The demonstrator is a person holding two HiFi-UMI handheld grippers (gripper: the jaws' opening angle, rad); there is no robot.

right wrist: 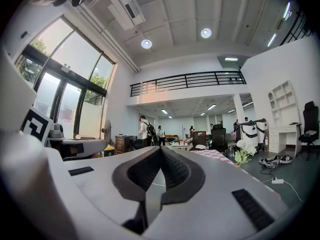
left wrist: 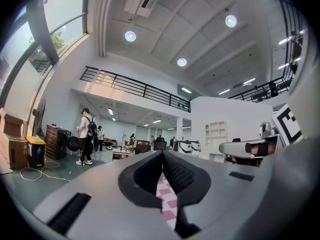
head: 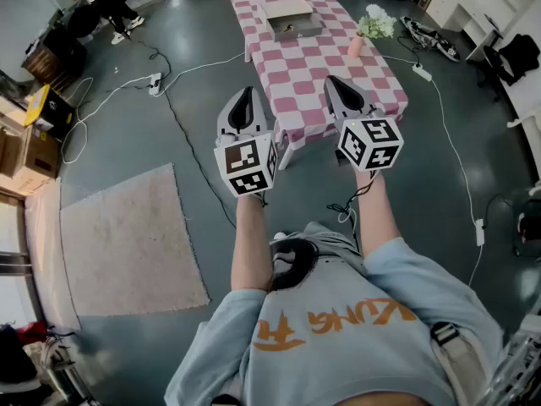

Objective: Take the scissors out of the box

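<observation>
A shallow cardboard box lies on a table with a pink-and-white chequered cloth at the far middle of the head view. Something small and dark shows at the box's near edge, too small to tell as scissors. Both grippers are held level over the floor, short of the table's near end. My left gripper is shut with nothing in it, and its pads meet in the left gripper view. My right gripper is also shut and holds nothing, its pads together in the right gripper view.
White flowers in a pink vase stand on the table's right side. A pale rug lies on the floor at left, beyond it a power strip with white cables. Cardboard boxes line the left wall. People stand far off.
</observation>
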